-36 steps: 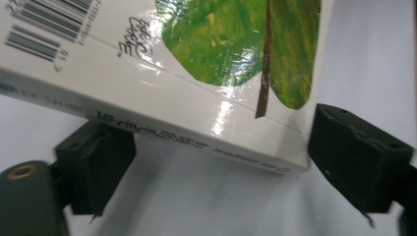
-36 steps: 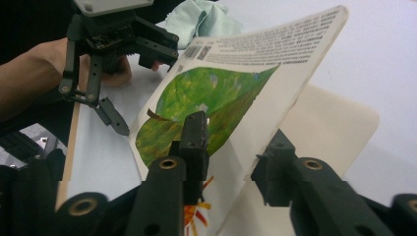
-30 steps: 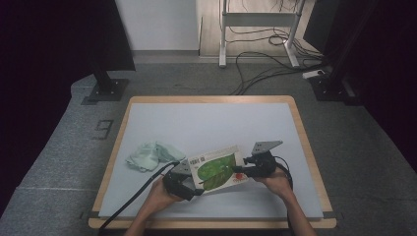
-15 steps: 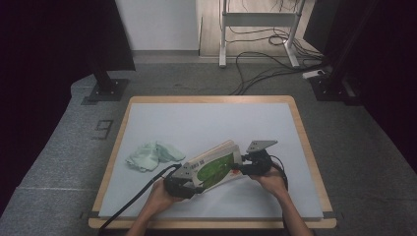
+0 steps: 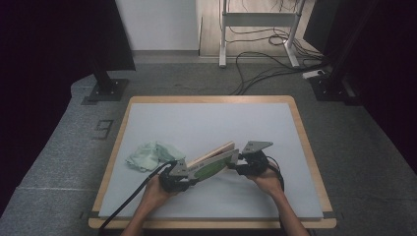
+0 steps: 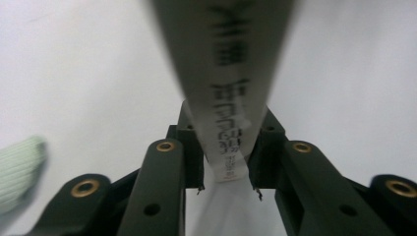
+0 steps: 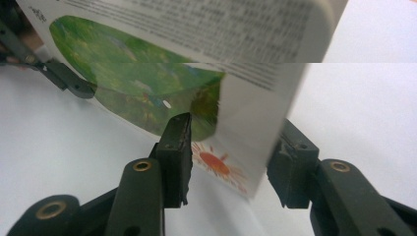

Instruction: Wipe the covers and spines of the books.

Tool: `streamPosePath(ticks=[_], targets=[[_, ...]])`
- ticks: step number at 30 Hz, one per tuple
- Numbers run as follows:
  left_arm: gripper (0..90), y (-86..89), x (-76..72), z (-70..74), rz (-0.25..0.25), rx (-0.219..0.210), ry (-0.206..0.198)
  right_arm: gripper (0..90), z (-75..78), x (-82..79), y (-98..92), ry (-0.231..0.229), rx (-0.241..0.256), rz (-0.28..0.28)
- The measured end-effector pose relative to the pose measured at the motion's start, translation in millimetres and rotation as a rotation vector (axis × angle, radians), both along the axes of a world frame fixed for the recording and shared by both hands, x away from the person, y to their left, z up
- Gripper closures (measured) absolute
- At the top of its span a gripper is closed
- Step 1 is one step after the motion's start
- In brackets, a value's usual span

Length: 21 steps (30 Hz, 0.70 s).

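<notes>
- Book [image 5: 212, 161]: a thin picture book with a green illustrated cover, held between the two tools above the near middle of the tabletop [image 5: 206, 123]; it is tipped up on edge, its far end raised and its cover facing the person.
- Left tool [image 5: 183, 173]: in the person's left hand, at the book's near-left end; in the left gripper view its jaws stand narrow, pressed on either side of the book's printed spine [image 6: 227, 98].
- Right tool [image 5: 240, 164]: in the person's right hand, at the book's right end; in the right gripper view its jaws straddle the corner of the book [image 7: 231, 132], one jaw against the cover near a small orange sun, the other behind the book; contact on that far side cannot be told.
- Cloth [image 5: 150, 155]: a crumpled pale green cloth lying on the tabletop just left of the left tool, apart from the book.
</notes>
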<state>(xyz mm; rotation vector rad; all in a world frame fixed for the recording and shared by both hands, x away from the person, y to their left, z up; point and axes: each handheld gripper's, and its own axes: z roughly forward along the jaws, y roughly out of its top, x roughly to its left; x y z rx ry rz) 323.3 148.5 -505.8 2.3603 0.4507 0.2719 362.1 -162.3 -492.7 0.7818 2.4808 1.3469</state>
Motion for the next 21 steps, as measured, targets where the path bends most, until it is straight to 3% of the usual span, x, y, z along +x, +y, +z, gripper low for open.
streamPosePath(ticks=[4, 8, 11, 20, 21], targets=[[73.6, 4.0, 3.6, 1.1, 0.011, 0.011, -0.007, 49.5, 4.4, 1.6, -7.6, -0.008, 0.033, -0.041], [74.0, 7.0, 5.6, 1.9, 0.011, 0.035, -0.041, 47.1, 6.8, 3.0, -11.0, -0.012, 0.033, -0.054], [73.8, 8.9, 7.1, 1.7, 0.014, 0.032, -0.043, 46.5, 6.6, 2.5, -10.2, -0.016, 0.033, -0.058], [70.4, 12.8, 7.7, -1.5, 0.026, -0.029, -0.024, 43.2, 4.9, 2.6, -8.2, -0.005, 0.034, -0.065], [69.5, 14.2, 7.8, -1.5, 0.031, -0.050, -0.009, 42.4, 6.3, 2.1, -9.2, -0.008, 0.036, -0.067]])
